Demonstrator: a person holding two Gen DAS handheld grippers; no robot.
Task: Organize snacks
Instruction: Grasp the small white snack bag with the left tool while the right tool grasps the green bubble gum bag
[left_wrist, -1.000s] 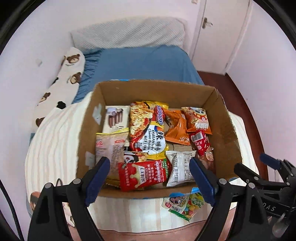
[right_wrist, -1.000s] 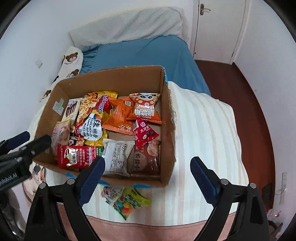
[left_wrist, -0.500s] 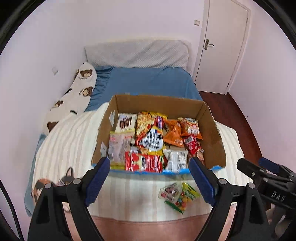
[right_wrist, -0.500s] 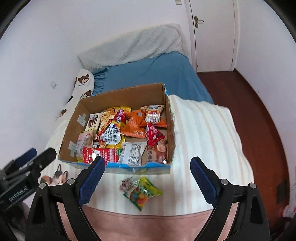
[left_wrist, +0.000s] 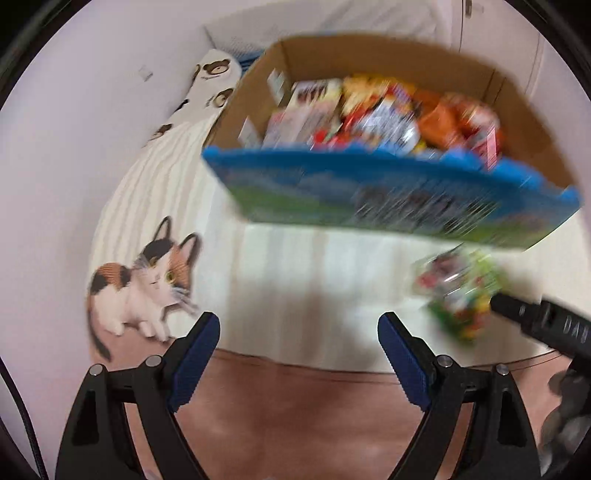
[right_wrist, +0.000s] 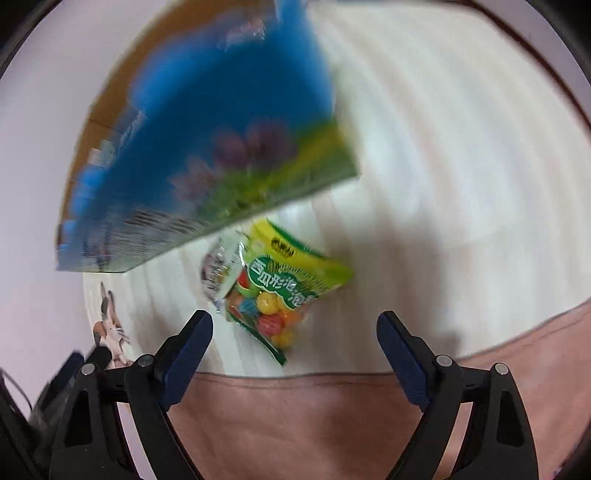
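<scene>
A cardboard box (left_wrist: 388, 192) with a blue printed front wall sits on the striped blanket, filled with several snack packets (left_wrist: 373, 114). One green-and-yellow candy bag (right_wrist: 275, 291) lies loose on the blanket just in front of the box, also blurred in the left wrist view as the candy bag (left_wrist: 458, 295). My right gripper (right_wrist: 293, 341) hovers low right over that bag; its jaws are closing, with the bag's lower end just ahead of the gap and the pads clear of it. My left gripper (left_wrist: 299, 343) stands open over bare blanket, left of the bag.
The blanket (left_wrist: 295, 280) has a cat picture (left_wrist: 147, 280) at the left and a pink border (left_wrist: 295, 406) near me. A bear-print pillow (left_wrist: 207, 85) lies against the wall beside the box. The box front (right_wrist: 207, 155) looms just above the bag.
Both grippers have dropped down toward the blanket in front of the box. The box and candy bag now look much larger and closer; the right view has rolled.
</scene>
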